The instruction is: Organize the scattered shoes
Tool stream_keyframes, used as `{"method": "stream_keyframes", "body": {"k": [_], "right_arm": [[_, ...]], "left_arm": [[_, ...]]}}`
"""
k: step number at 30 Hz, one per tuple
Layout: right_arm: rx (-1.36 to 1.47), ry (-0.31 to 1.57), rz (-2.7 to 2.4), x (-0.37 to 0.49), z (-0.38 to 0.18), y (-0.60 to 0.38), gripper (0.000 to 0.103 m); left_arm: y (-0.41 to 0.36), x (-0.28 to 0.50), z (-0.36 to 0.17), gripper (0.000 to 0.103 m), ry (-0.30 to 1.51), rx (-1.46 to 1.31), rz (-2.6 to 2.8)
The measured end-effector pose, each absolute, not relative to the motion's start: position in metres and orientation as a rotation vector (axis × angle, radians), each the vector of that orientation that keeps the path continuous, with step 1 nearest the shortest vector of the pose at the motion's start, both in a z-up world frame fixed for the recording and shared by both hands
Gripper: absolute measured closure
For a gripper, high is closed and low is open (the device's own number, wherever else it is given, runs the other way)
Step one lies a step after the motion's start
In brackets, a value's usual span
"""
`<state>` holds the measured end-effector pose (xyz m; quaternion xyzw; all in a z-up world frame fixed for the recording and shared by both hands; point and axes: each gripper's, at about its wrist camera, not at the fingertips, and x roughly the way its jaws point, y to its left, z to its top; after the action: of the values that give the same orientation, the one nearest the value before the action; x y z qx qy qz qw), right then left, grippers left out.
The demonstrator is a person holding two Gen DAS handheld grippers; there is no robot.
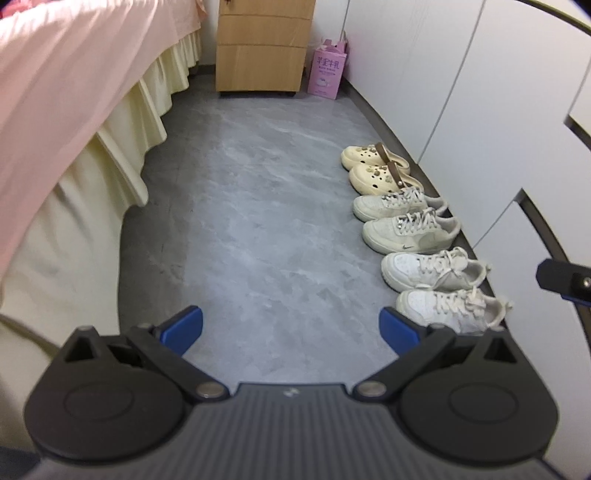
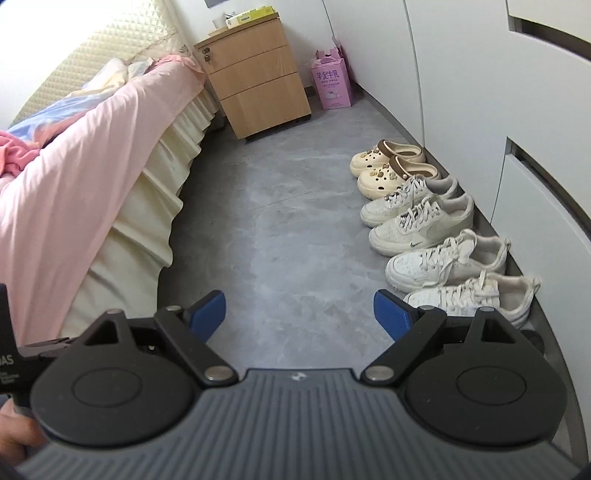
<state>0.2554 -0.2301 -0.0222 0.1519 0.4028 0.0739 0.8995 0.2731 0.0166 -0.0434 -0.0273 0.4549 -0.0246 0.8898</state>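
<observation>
Six shoes (image 2: 428,218) lined up toes-out along the white cabinet (image 2: 480,92), left gripper (image 1: 291,326) and right gripper (image 2: 299,312) both spread, holding nothing.

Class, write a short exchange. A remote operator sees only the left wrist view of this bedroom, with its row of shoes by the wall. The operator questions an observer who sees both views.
Operator: My view cuts off the top of the wooden cabinet. Is anything on it?
Observer: Yes. A yellow box and a few small items lie on top.
Operator: I see only a corner of the right claw. Is it holding a shoe?
Observer: No. It is open and empty, with the nearest sneaker just beyond its right finger.
</observation>
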Motion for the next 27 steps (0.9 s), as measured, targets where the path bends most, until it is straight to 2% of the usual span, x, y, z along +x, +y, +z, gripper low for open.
{"method": "stream_keyframes", "body": {"k": [8, 13, 27], "right_arm": [[0.36, 0.88, 0.121, 0.23, -0.029, -0.228, 0.014], [0.399, 0.844, 0.079, 0.217, -0.023, -0.232, 0.014], [0.509, 0.846, 0.031, 0.162, -0.033, -0.266, 0.014]], "left_arm": [[0.019, 0.234, -0.033, 0.001, 0.924, -0.119, -0.063], [0.026, 0.213, -0.024, 0.001, 0.915, -0.155, -0.059], [0.02, 0.142, -0.028, 0.001, 0.879, -0.085, -0.079]]}}
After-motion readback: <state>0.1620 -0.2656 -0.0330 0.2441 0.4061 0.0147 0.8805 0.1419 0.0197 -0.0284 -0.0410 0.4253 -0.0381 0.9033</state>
